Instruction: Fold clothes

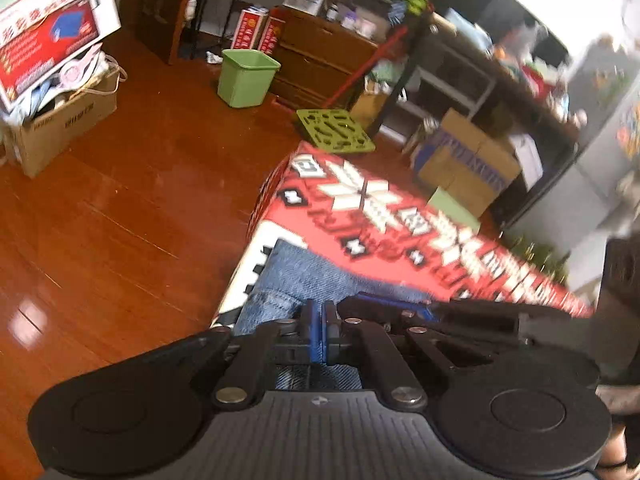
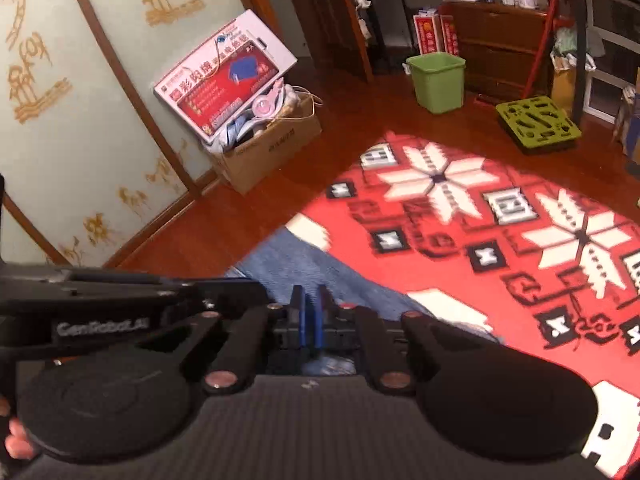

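Nearest in the left wrist view, the left gripper (image 1: pixel 320 322) has its two blue pads pressed together, and blue denim cloth (image 1: pixel 296 276) shows directly below and ahead of them. The jaws seem to pinch an edge of this cloth, but the contact itself is hidden by the fingers, so I cannot tell for sure. The right gripper (image 2: pixel 309 318) is also closed, its pads nearly touching. The same denim lies under and in front of it, and whether a fold is caught between the pads is not clear. In each view, the body of the other gripper appears just beside, so the two are close together.

The denim cloth (image 2: pixel 304 268) rests on the near corner of a red carpet (image 2: pixel 500 240) with white star patterns and small black squares. One edge of the cloth reaches the white border of the carpet. The carpet lies on a shiny brown wooden floor (image 1: pixel 120 200).

Farther away, an open cardboard box (image 2: pixel 268 148) full of things stands at the wall, and a flat white and red package (image 2: pixel 224 80) leans on top of it. A green bin (image 2: pixel 438 80) stands on the floor before a dark wooden cabinet (image 2: pixel 500 48). A flat lime-green perforated piece (image 2: pixel 538 124) lies past the far edge of the carpet. The left view is blurred on its right side.
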### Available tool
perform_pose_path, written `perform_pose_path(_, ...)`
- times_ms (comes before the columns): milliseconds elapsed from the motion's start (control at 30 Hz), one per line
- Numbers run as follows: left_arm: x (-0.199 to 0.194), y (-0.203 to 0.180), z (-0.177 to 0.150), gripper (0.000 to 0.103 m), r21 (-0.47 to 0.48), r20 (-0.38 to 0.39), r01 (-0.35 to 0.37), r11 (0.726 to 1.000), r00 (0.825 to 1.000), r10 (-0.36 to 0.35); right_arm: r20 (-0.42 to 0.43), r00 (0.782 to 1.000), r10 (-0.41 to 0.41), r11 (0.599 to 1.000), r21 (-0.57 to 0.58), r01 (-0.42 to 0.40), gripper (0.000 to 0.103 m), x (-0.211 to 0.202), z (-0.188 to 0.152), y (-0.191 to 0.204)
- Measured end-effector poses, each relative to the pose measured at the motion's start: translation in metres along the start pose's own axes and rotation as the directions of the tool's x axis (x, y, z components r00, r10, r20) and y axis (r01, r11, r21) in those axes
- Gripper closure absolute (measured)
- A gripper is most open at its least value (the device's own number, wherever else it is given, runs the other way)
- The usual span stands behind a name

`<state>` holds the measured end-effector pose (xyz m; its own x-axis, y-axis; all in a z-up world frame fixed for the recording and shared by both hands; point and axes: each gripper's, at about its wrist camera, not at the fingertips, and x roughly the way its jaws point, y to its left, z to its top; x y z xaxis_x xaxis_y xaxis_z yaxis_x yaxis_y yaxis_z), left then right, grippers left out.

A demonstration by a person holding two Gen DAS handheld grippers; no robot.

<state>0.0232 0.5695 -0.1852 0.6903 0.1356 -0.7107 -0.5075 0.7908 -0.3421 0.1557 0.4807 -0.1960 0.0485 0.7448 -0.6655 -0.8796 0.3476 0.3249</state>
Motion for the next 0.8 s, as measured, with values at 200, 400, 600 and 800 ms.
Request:
perform_pose_path(200, 0.000, 0.006, -0.008, 0.100, 0.009, -0.011, 0.023, 1.000, 1.000, -0.023, 0.021, 1.000, 0.018, 1.000, 0.001, -0.018, 0.103, -0.005, -0.004, -0.012)
perform_pose_path(400, -0.002, 0.006, 0.011, 0.101, -0.018, 0.003, 0.028, 0.999, 1.000, -0.028, 0.059, 0.995, -0.079, 0.997, -0.002, 0.079, 0.099, -0.023, 0.009, -0.016)
perform_pose_path(600, 0.024, -0.009, 0.026, 0.100, 0.054, -0.046, -0.001, 0.999, 0.999, 0.003, 0.003, 0.999, -0.041, 0.999, 0.015, 0.040, 0.099, -0.009, 0.009, -0.030)
perform_pose_path(800, 0.036, -0.004, 0.028, 0.100, 0.038, -0.046, -0.019, 0.999, 0.999, 0.021, 0.017, 0.985, -0.170, 0.985, 0.043, 0.169, 0.100, -0.012, 0.004, -0.062)
